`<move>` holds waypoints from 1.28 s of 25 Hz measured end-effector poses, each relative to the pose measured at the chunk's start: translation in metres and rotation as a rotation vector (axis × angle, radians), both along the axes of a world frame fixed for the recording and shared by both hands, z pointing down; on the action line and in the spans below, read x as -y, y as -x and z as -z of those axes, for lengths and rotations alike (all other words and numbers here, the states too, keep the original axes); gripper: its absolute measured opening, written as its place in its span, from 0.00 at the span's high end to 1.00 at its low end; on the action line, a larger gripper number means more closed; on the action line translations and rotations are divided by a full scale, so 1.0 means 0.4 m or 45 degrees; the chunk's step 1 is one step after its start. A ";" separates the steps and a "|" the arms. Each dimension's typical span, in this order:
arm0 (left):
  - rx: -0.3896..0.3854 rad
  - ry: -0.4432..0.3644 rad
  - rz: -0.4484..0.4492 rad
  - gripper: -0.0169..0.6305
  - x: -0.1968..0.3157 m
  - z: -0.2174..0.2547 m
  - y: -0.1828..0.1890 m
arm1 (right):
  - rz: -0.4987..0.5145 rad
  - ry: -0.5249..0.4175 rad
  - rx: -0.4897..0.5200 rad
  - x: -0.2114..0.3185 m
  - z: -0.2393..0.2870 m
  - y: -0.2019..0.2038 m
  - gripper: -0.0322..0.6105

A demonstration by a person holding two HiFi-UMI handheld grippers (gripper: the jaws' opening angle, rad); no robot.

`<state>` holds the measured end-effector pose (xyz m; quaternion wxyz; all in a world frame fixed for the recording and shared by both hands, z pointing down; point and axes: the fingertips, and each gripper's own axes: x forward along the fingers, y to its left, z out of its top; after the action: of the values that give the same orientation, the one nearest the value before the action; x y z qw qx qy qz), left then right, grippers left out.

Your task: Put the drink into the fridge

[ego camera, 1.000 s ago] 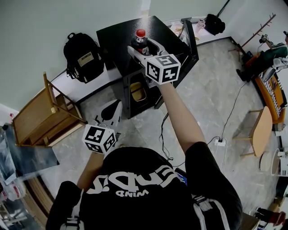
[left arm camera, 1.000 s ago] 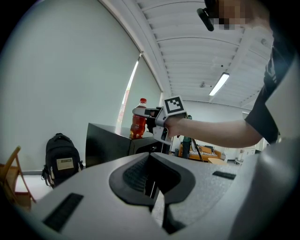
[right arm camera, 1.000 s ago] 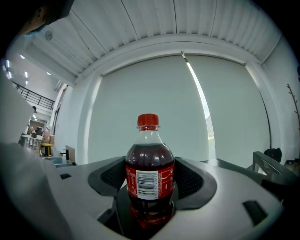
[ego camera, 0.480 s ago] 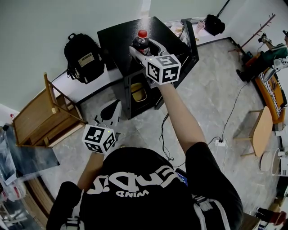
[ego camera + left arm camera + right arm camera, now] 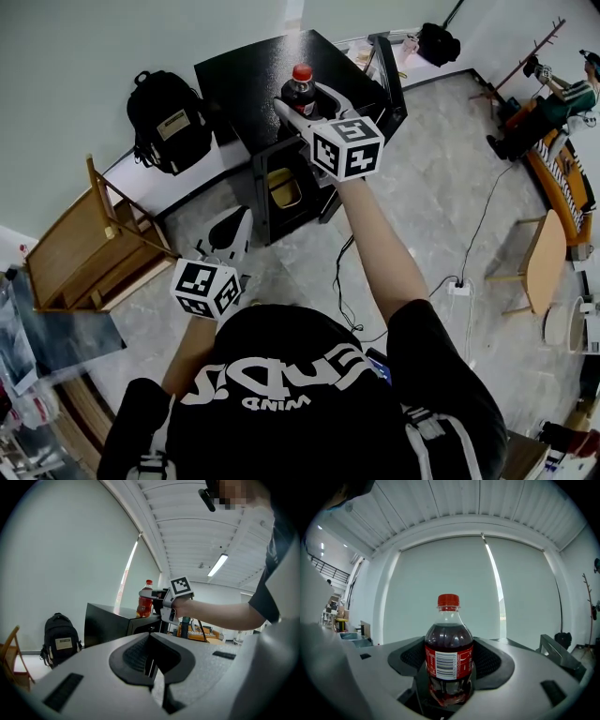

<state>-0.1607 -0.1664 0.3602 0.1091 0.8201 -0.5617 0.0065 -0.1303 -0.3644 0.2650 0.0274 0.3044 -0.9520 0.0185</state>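
A cola bottle (image 5: 300,86) with a red cap and red label stands upright between the jaws of my right gripper (image 5: 304,101), which is shut on it. The bottle (image 5: 449,654) fills the middle of the right gripper view, with the right gripper (image 5: 449,670) clamped on its lower body. It is held above the top of a small black fridge (image 5: 246,67), whose door (image 5: 392,73) hangs open to the right. My left gripper (image 5: 228,236) is low, near the floor in front of the fridge, jaws together and empty. In the left gripper view, that left gripper (image 5: 151,663) looks up towards the bottle (image 5: 145,603).
A black backpack (image 5: 159,117) leans on the wall left of the fridge. A wooden chair (image 5: 89,248) lies at far left. A yellow item (image 5: 284,187) sits inside the fridge. A cable and power strip (image 5: 458,288) lie on the floor at right, near a wooden stool (image 5: 542,272).
The bottle stays clamped in my right gripper and has shifted slightly to the right over the fridge. My left gripper has not moved.
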 end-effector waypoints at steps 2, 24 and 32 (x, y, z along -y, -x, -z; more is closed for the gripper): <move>-0.001 0.000 -0.018 0.96 -0.001 -0.001 -0.013 | -0.015 0.004 0.002 -0.008 -0.001 -0.024 0.47; 0.010 0.006 -0.387 0.96 0.013 -0.012 -0.272 | -0.323 -0.002 0.062 -0.109 -0.034 -0.421 0.47; 0.006 0.029 -0.503 0.96 0.028 -0.023 -0.305 | -0.412 0.007 0.083 -0.138 -0.067 -0.472 0.47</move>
<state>-0.0386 -0.1774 0.3695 0.1137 0.9131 -0.3899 0.0359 0.0585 -0.3093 0.2917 -0.0060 0.4528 -0.8909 0.0353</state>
